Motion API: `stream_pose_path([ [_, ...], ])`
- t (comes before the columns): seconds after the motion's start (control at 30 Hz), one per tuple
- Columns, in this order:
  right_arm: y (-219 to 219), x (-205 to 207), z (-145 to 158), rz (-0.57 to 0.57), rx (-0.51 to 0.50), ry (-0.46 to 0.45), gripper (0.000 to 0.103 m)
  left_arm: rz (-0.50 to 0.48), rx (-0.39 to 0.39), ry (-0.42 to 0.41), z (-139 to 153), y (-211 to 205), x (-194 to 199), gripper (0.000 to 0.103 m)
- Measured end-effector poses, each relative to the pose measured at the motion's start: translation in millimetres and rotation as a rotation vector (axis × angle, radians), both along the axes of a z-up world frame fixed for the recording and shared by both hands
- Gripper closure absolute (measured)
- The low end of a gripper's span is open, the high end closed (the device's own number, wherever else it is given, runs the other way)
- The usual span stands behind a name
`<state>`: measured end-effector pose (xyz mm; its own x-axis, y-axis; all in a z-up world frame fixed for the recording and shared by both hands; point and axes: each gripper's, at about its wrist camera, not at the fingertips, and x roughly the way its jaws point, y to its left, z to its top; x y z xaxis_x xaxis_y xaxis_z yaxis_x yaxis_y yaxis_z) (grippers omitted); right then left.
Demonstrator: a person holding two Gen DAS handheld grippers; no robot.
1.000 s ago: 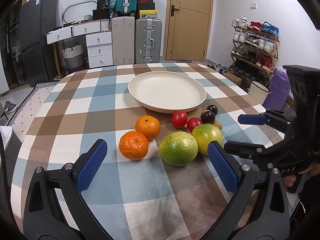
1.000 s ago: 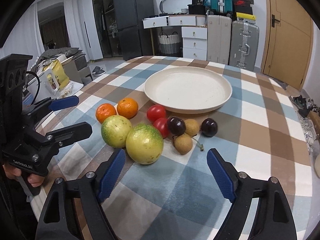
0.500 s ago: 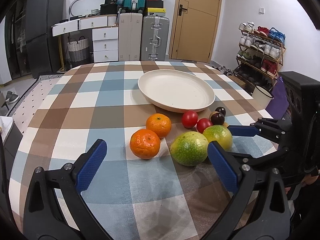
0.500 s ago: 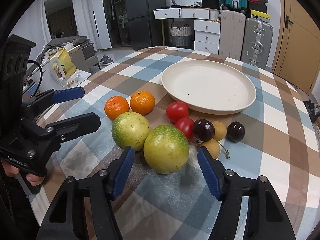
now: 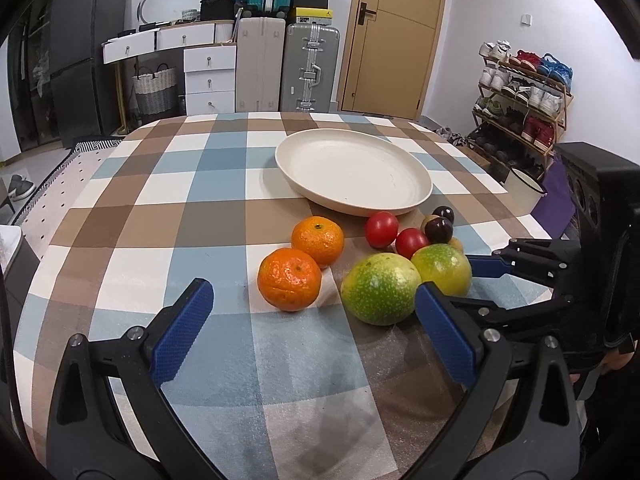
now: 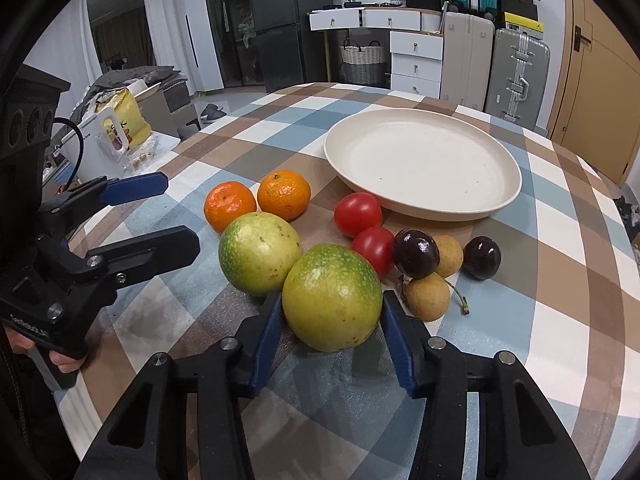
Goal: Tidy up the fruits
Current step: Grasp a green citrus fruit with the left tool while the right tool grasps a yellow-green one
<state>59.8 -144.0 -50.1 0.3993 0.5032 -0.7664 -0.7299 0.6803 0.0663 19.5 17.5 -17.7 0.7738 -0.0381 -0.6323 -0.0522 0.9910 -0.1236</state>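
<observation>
A cream plate stands on the checked table. In front of it lie two mandarins, two green fruits, two red tomatoes, two dark plums and two brown longans. My right gripper is closing around the nearer green fruit, which rests on the cloth, and its blue pads touch both of its sides. The other green fruit lies beside it. My left gripper hangs open just short of the near mandarin, holding nothing.
A person's hand holds the left gripper at the table's left edge. A shoe rack stands to the right of the table, with suitcases, drawers and a door behind it. A box with a yellow bag lies left of the table.
My right gripper came forward and a little down onto the nearer green fruit, and its jaws narrowed from wide apart to touching it. The left gripper stayed open and hardly moved.
</observation>
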Motion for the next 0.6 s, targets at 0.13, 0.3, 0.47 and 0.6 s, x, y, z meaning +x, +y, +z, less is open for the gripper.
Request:
stream_pose_path([
  [0.13, -8, -5, 4, -0.006, 0.023, -0.006, 0.054, -0.011, -0.009, 0.007, -1, -3, 2, 0.002],
  [0.3, -23, -11, 12, -0.023, 0.048, -0.022, 0.054, -0.053, -0.047, 0.024, -2, -9, 5, 0.002],
  [0.47, -42, -13, 19, -0.053, 0.066, -0.036, 0.054, -0.077, -0.048, 0.048, -5, -21, 10, 0.003],
  [0.6, -58, -12, 22, -0.084, 0.082, -0.039, 0.054, -0.093, -0.023, 0.087, -12, -33, 16, 0.016],
])
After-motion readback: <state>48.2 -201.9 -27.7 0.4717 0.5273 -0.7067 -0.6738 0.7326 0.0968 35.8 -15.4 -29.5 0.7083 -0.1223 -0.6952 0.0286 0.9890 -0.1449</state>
